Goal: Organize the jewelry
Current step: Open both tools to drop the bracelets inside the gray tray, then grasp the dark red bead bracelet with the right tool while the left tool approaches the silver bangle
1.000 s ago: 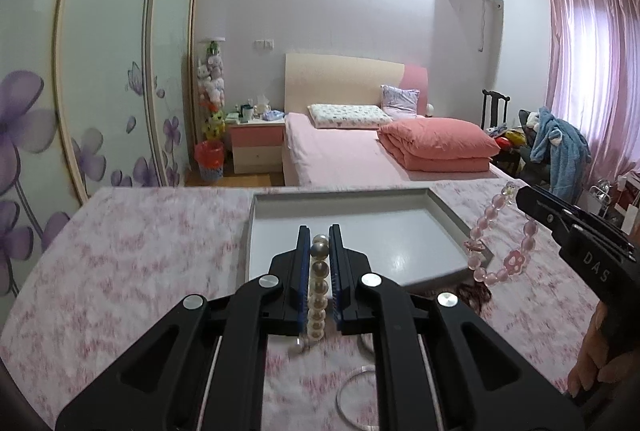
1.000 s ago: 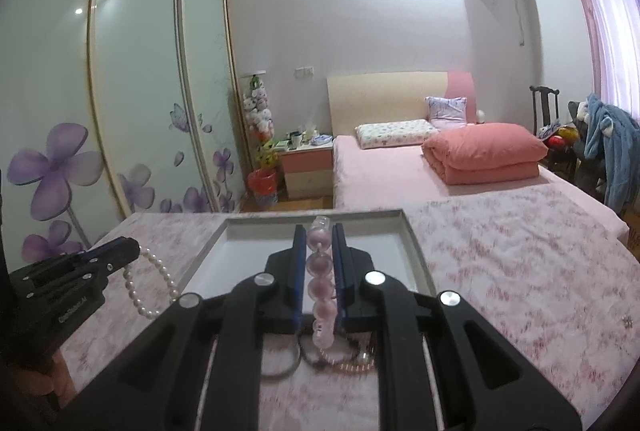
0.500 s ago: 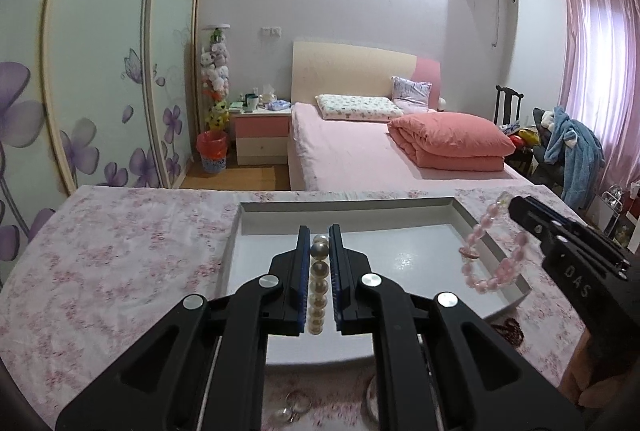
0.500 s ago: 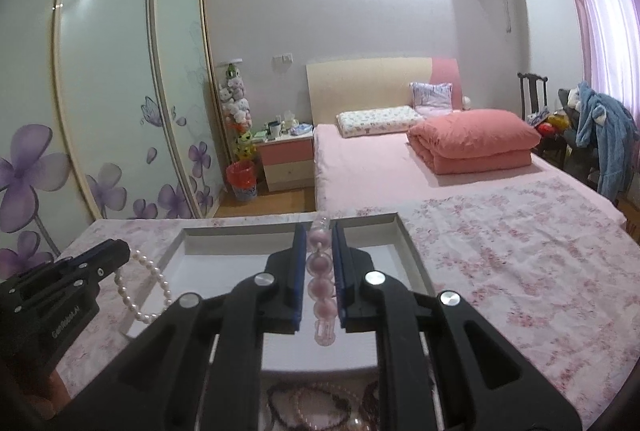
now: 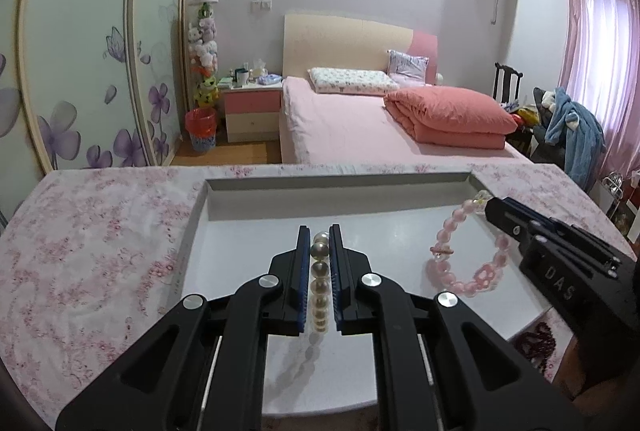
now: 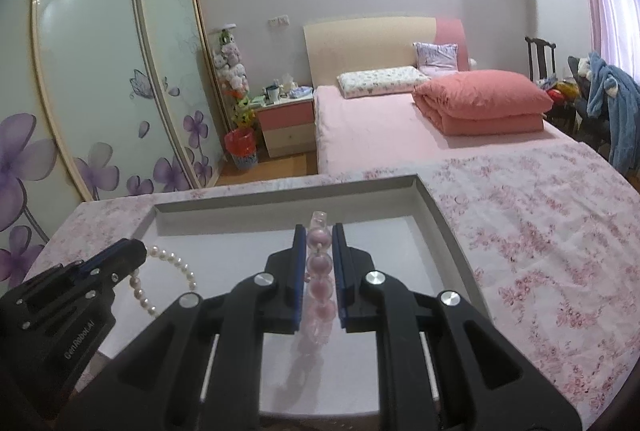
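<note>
My left gripper [image 5: 319, 236] is shut on a white pearl bracelet [image 5: 320, 285] and holds it above the left part of a shallow grey tray [image 5: 240, 209]. My right gripper [image 6: 317, 233] is shut on a pink bead bracelet [image 6: 319, 289] and holds it above the tray [image 6: 440, 227] to the right. In the left wrist view the pink bracelet [image 5: 464, 263] hangs from the right gripper [image 5: 496, 209]. In the right wrist view the pearl bracelet [image 6: 160, 283] hangs from the left gripper [image 6: 136, 251].
The tray sits on a table with a pink floral cloth [image 5: 88, 231]. A dark bead bracelet [image 5: 538, 345] lies on the cloth near the tray's front right corner. A bed [image 5: 360, 127] and wardrobe doors [image 5: 80, 71] stand beyond the table.
Both grippers have moved forward and down, from in front of the tray to over its floor, each still holding its bracelet. The loose jewelry on the cloth has dropped out of view.
</note>
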Motion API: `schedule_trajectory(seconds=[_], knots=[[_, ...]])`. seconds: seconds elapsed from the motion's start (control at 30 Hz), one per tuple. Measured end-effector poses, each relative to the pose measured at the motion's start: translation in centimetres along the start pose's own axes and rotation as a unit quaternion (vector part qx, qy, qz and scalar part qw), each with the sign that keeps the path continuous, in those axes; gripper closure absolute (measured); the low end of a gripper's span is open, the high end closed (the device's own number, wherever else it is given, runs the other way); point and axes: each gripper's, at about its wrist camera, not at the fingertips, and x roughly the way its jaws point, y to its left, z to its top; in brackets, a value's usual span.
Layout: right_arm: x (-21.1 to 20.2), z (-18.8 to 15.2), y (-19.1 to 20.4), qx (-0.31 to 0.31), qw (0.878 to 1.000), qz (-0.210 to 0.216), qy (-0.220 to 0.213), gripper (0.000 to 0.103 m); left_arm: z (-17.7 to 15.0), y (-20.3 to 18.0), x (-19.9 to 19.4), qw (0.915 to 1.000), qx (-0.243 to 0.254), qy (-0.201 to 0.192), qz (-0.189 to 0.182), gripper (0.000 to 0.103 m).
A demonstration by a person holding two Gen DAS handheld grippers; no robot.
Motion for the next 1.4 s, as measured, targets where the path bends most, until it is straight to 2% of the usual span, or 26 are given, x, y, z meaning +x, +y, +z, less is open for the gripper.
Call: schedule_trajectory(seconds=[0.07, 0.1, 0.13, 0.2, 0.47, 0.7, 0.8, 0.87, 0.9, 1.07, 1.17, 1.4], knots=[[-0.1, 0.0, -0.1, 0.002, 1.0, -0.005, -0.002, 0.088, -0.2, 0.2, 0.5, 1.0, -0.002, 0.007, 0.0, 0.093], [-0.1, 0.1, -0.2, 0.003, 1.0, -0.007, -0.003, 0.083, -0.2, 0.2, 0.5, 1.0, -0.003, 0.009, 0.0, 0.092], [-0.3, 0.1, -0.4, 0.005, 1.0, -0.009, -0.006, 0.073, -0.2, 0.4, 0.6, 0.9999, -0.004, 0.01, 0.001, 0.092], [-0.7, 0.1, -0.7, 0.009, 1.0, -0.012, -0.01, 0.066, -0.2, 0.5, 0.5, 0.9999, -0.005, 0.011, 0.003, 0.092], [-2.1, 0.2, -1.0, 0.011, 1.0, -0.015, -0.015, 0.066, 0.5, 1.8, -0.5, 0.9997, -0.017, 0.001, 0.018, 0.092], [-4.5, -0.3, -1.0, 0.004, 1.0, -0.012, -0.017, 0.066, -0.3, 2.7, -3.2, 0.9997, -0.012, -0.006, 0.022, 0.092], [-5.6, -0.6, -1.4, 0.001, 1.0, -0.014, -0.015, 0.066, -1.1, 3.1, -4.9, 0.9997, -0.006, -0.007, 0.021, 0.083], [-6.5, -1.0, -1.9, 0.002, 1.0, -0.017, -0.01, 0.066, -1.6, 3.4, -5.9, 0.9998, -0.006, -0.008, 0.02, 0.073], [-6.8, -1.2, -2.2, 0.003, 1.0, -0.017, -0.007, 0.066, -2.0, 3.6, -6.5, 0.9998, -0.007, -0.007, 0.017, 0.072], [-7.9, -3.0, -3.5, -0.005, 0.999, -0.031, 0.027, 0.066, -4.1, 4.0, -8.6, 0.9999, -0.008, 0.006, -0.002, 0.07], [-7.9, -4.3, -4.3, -0.014, 0.997, -0.044, 0.062, 0.066, -5.2, 4.1, -9.4, 0.9998, -0.008, 0.015, -0.009, 0.061], [-6.6, -6.6, -6.1, -0.007, 0.99, -0.052, 0.129, 0.066, -6.8, 4.6, -10.3, 0.9992, -0.02, 0.027, -0.022, 0.054]])
